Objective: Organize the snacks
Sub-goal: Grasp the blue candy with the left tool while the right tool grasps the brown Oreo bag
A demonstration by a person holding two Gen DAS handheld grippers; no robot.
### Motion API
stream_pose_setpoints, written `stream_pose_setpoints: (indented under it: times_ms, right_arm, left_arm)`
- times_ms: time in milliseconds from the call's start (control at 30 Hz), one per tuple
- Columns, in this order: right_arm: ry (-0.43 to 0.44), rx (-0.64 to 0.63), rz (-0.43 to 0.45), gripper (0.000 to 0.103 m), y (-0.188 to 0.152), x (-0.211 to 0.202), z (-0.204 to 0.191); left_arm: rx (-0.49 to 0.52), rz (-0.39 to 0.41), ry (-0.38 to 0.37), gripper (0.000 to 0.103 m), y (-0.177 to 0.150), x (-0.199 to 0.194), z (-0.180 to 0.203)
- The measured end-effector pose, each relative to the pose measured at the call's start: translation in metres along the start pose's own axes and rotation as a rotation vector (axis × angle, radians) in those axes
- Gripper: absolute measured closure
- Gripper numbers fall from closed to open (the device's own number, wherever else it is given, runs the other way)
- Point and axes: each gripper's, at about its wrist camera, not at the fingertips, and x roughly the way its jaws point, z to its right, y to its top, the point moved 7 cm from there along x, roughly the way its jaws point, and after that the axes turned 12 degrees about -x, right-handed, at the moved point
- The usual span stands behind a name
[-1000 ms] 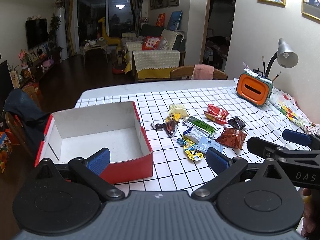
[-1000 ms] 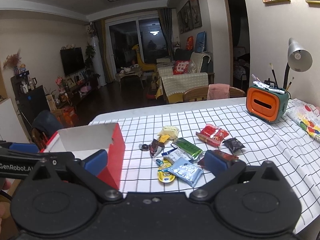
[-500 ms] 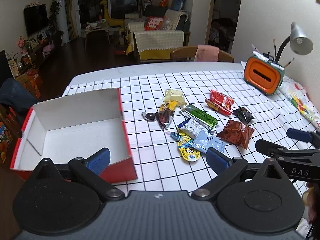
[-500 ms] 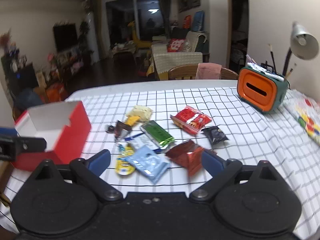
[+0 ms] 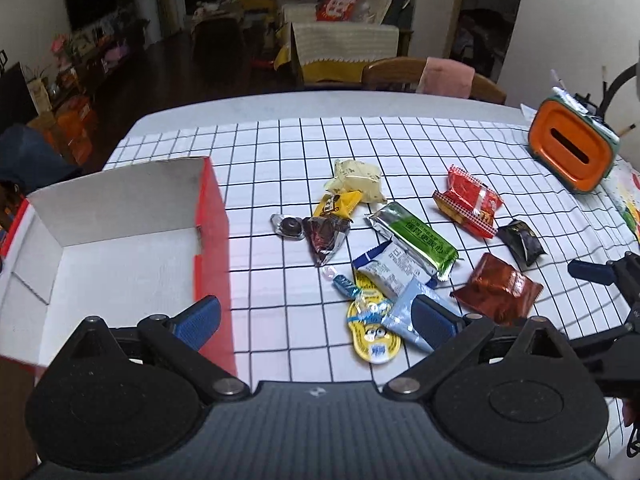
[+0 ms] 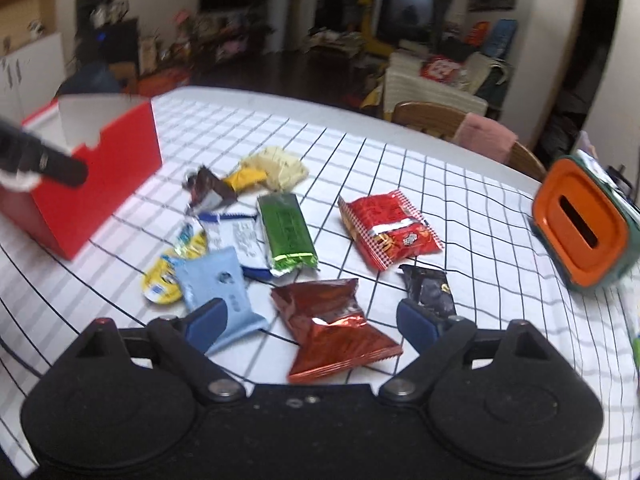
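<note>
Squarely between the right gripper's (image 6: 314, 322) parted jaws, 1 copper-brown snack packet (image 6: 332, 332).

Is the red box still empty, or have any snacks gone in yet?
Empty: the red box shows only its bare white floor, and the snacks all lie outside on the checked tablecloth.

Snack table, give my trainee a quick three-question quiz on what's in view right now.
1. True or false: the red box already holds snacks.
2. Which packet lies between the right gripper fingers? A) green bar B) copper-red foil packet C) yellow pouch
3. Fill in: the orange holder stands at the table's far ____ side.

Key: 1 false, the box is empty. 2 B, the copper-red foil packet, not yet gripped; the fingers have just been closing. 3 right.
</note>
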Motion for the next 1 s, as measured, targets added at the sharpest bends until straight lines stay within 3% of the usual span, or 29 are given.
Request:
stream_pose_setpoints:
  times_ms: [267,467,600,1000]
  right_arm:
    - [0.060,-0.038,-0.077,0.013,-0.006,0.044,0.020]
    - [0.106,-0.051,-0.104,0.013,-0.009,0.061,0.025]
    - [0.130,-0.047,-0.112,0.019,-0.009,0.066,0.027]
    - [0.169,-0.034,-0.114,0.038,-0.011,0.074,0.024]
  left_arm:
    - [-0.137,-0.138,-0.010,0.006,0.021,0.064,0.005]
    - [-0.245,-0.262,0.006,0.027,0.022,0.116,-0.004]
    - [-0.323,-0.337,-0.007,0.038,0.018,0.142,-0.008]
    - [-0.308,-0.365,0.032,0.049,0.014,0.167,-0.004]
